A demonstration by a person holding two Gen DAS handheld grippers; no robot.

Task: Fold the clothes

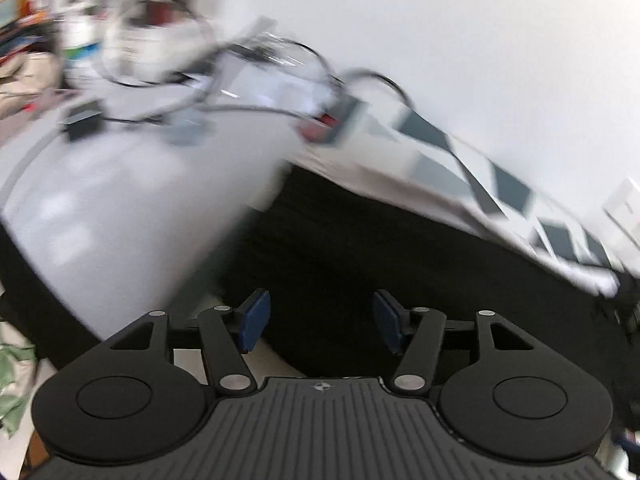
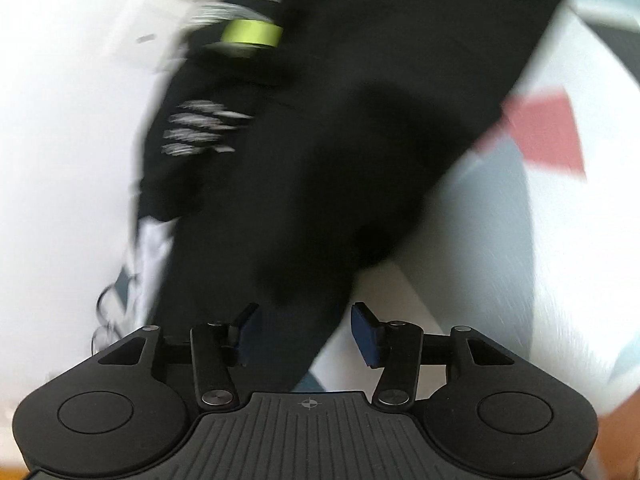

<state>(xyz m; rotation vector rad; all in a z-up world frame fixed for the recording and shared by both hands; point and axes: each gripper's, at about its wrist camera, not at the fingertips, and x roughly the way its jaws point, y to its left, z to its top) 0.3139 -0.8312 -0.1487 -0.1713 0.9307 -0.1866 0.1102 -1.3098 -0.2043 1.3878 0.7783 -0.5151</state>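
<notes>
A black garment (image 1: 360, 248) lies spread under my left gripper (image 1: 322, 320), whose blue pads (image 1: 256, 320) stand apart with nothing pinched between them. In the right wrist view the same black garment (image 2: 340, 140) shows white striped print (image 2: 200, 128) and a yellow-green patch (image 2: 252, 34). My right gripper (image 2: 308, 334) is open. A narrow end of the black cloth runs down between its pads, close to the left pad (image 2: 250, 334), and the right pad stands clear of it. Both views are blurred.
A white surface (image 1: 100, 200) lies left of the garment, with cables (image 1: 224, 104) and small dark boxes at its far side. A white cover with grey squares (image 1: 508, 192) and a red patch (image 2: 548, 132) lies beneath. Green cloth (image 1: 12, 380) shows at the lower left.
</notes>
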